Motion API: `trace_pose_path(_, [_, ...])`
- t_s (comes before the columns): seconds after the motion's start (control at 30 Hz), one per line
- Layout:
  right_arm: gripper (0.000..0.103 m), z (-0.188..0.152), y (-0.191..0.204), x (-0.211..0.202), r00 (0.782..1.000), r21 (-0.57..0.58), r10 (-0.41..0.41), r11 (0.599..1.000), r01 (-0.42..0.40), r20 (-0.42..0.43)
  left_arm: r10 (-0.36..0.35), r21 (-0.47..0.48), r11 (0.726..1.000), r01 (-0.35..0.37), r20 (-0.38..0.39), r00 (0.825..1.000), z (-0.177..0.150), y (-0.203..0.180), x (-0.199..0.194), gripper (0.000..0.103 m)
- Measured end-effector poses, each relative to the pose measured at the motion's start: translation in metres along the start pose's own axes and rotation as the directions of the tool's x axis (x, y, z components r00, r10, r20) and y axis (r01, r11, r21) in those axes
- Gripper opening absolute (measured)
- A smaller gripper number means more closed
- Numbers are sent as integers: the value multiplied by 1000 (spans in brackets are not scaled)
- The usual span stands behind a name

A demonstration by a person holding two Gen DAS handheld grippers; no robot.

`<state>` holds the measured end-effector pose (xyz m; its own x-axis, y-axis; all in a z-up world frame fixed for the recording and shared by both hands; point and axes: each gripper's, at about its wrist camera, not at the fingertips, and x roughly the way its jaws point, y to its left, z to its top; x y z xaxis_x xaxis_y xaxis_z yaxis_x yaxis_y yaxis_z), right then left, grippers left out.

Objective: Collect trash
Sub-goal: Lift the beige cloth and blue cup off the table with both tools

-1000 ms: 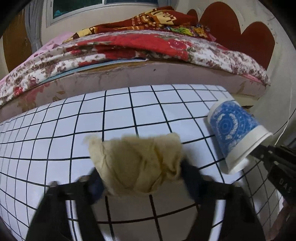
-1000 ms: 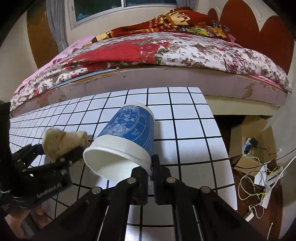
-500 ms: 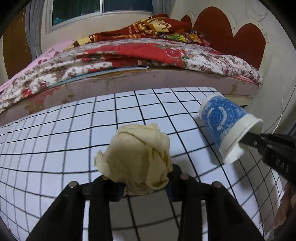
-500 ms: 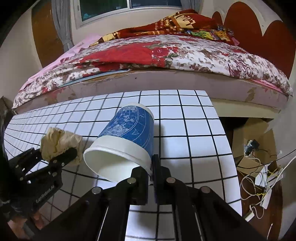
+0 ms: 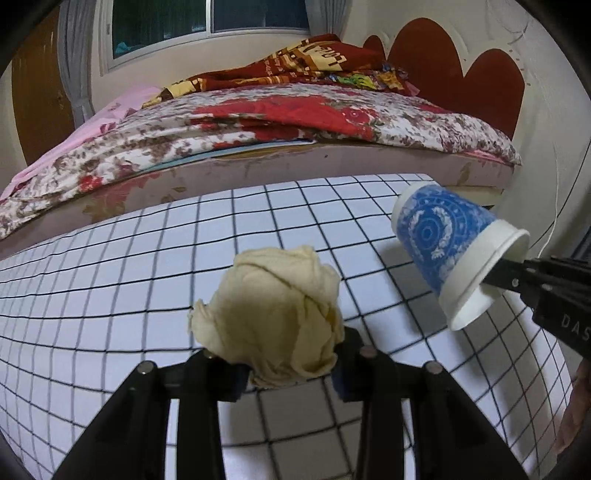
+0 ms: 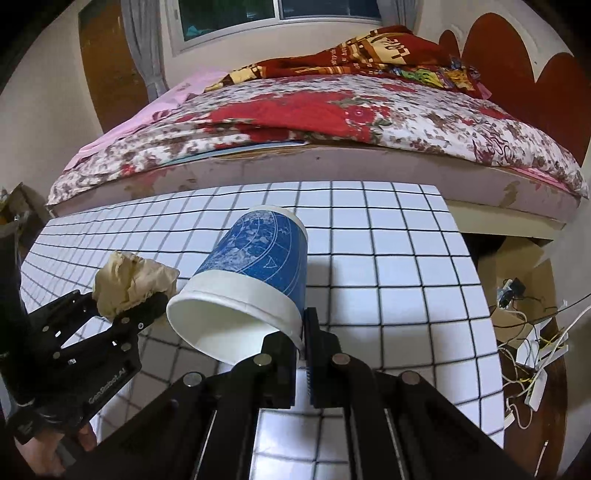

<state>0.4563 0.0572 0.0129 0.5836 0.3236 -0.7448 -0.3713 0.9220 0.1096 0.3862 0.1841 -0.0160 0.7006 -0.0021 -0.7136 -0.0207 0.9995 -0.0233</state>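
Note:
My left gripper [image 5: 284,369] is shut on a crumpled beige paper ball [image 5: 273,317] and holds it above the white grid-patterned table [image 5: 110,280]. The ball also shows at the left of the right wrist view [image 6: 129,284], in the left gripper [image 6: 129,314]. My right gripper [image 6: 301,350] is shut on the rim of a blue and white paper cup [image 6: 255,280], which lies tilted with its open mouth towards the camera. The cup also shows at the right of the left wrist view [image 5: 447,251].
A bed with a floral cover [image 5: 295,118] runs along the table's far edge. The table's right edge [image 6: 476,280] drops to a floor with cables and a power strip [image 6: 535,362]. A window [image 6: 280,14] is behind the bed.
Both grippers have risen with their loads. The paper ball has lifted off the table, and the view has tilted up towards the bed.

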Motion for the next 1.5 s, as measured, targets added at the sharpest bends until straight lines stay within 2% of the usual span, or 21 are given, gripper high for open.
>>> trace_pose_path(0.33, [4, -28, 31, -32, 999, -4, 30, 1000, -30, 11, -9, -15, 1000, 9, 24, 1000, -25, 16, -47, 36])
trace_pose_path(0.77, [4, -76, 61, -92, 997, -21, 47, 999, -45, 69, -8, -8, 1000, 8, 70, 998, -63, 23, -113, 36])
trace_pose_path(1.1, [4, -126, 61, -146, 992, -6, 31, 1000, -30, 121, -39, 4, 999, 39, 128, 991, -95, 6, -165, 36])
trace_pose_path(1.5, [4, -176, 46, -209, 982, 16, 15, 1000, -19, 187, -67, 0, 998, 68, 211, 975, -130, -21, -218, 36])
